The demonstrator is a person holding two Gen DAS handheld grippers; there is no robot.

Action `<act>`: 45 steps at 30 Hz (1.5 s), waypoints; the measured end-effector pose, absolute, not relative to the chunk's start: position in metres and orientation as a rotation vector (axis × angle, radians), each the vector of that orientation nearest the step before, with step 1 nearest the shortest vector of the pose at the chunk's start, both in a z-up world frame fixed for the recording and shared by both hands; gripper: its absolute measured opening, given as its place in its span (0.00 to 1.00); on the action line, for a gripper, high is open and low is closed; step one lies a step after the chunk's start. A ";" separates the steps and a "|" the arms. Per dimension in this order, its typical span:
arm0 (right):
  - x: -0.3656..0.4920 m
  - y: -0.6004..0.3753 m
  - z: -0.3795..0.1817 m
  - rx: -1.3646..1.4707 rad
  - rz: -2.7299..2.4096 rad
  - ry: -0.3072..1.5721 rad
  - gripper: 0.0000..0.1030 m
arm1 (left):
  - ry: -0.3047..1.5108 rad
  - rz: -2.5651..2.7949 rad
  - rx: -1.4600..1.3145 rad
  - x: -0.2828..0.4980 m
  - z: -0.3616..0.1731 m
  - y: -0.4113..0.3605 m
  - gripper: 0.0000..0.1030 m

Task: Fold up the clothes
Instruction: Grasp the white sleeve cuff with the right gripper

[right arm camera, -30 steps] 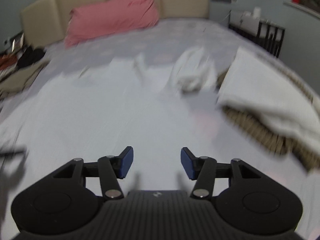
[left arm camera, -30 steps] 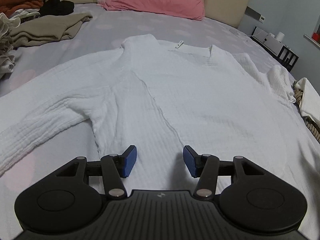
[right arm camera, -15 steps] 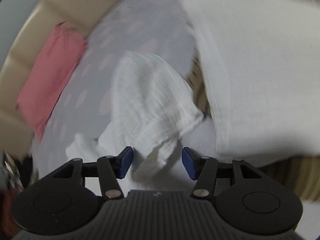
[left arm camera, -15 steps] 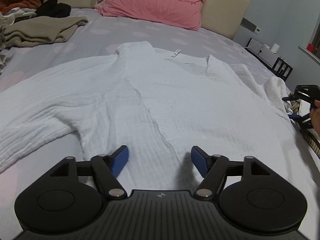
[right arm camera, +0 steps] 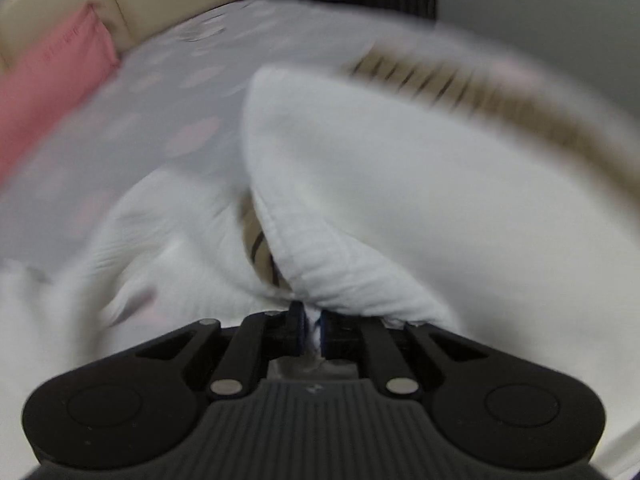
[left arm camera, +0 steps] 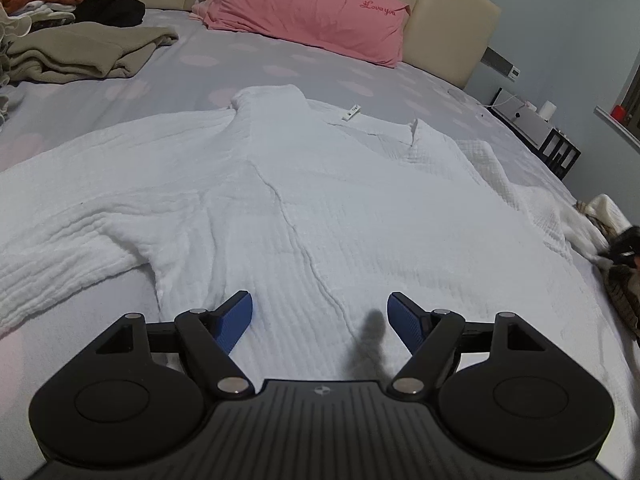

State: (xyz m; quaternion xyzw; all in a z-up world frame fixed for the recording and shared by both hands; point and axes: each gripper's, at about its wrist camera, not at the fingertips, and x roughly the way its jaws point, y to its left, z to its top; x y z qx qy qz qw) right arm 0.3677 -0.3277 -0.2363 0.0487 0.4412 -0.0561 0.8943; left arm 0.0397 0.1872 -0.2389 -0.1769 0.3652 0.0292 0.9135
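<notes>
Plainly set for a sleeve fold, the white crinkle-cotton shirt (left arm camera: 320,200) lies spread flat across the bed (left arm camera: 280,68) mid-frame, the left gripper (left arm camera: 320,316) hovering with jaws apart over its hem at lower centre while the right gripper (right arm camera: 312,330) is clamped on a sleeve cuff (right arm camera: 340,276).

shirt (left arm camera: 320,200): crinkled white cloth | pillow (left arm camera: 312,12): smooth, perhaps cotton | fingers (left arm camera: 236,322): matt

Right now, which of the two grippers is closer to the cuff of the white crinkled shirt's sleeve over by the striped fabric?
The right gripper: it is shut on the sleeve cuff. The left gripper is open over the white crinkled shirt near its hem, well away from that cuff.
</notes>
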 end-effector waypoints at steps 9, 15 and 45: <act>0.396 -0.375 -0.208 -0.064 -0.120 0.872 0.08 | 0.759 0.069 -0.345 0.041 -0.239 0.184 0.72; 0.396 -0.344 -0.204 -0.228 -0.096 0.810 0.08 | 0.760 0.069 -0.341 0.042 -0.240 0.184 0.72; 0.405 -0.328 -0.201 -0.132 0.031 0.891 0.41 | 0.765 0.063 -0.337 0.044 -0.240 0.184 0.73</act>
